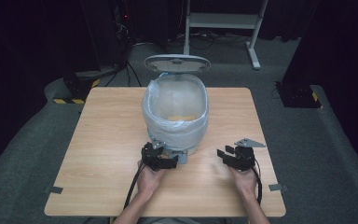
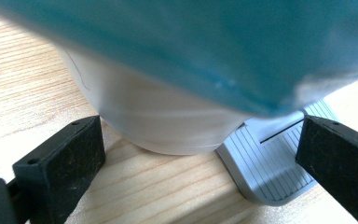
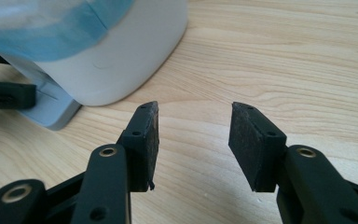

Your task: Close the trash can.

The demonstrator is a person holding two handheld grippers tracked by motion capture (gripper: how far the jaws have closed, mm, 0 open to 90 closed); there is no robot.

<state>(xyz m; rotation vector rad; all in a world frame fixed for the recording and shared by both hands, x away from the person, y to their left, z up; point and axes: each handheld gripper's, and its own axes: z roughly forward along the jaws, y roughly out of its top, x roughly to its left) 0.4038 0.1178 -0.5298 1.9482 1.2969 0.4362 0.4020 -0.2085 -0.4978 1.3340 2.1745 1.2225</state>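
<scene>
Our left gripper (image 1: pixel 162 157) sits low on the table, pressed up against the front foot of the pedal bin (image 1: pixel 175 114), its jaws spread wide and holding nothing. In the left gripper view we see those jaws standing apart on either side of the bin's base: one rests beside the curved white wall, the other lies over the far edge of the grey ribbed pedal (image 2: pixel 265 170) that juts from the bottom of the bin. We cannot tell whether that jaw touches the pedal or only hovers at it.

Our right gripper (image 1: pixel 230 155) rests well to the right of the bin, also released, with bare wood showing between its two pads (image 3: pixel 144 142). In the right gripper view the bin's white wall and blue liner stand off to the upper left, apart from these jaws, and the pedal shows at the far left with a jaw of the left gripper over it.

The bin stands upright near the middle of the wooden table (image 1: pixel 107 135), toward the far edge. Its lid (image 1: pixel 177 63) is raised and tilted back, and a pale blue bag (image 1: pixel 154 105) lines it, folded down over the rim. Something yellowish (image 1: pixel 182 116) lies at the bottom, too dim to name. Beyond the table we see grey carpet (image 1: pixel 335 154) and the legs of a white frame (image 1: pixel 221 21).
</scene>
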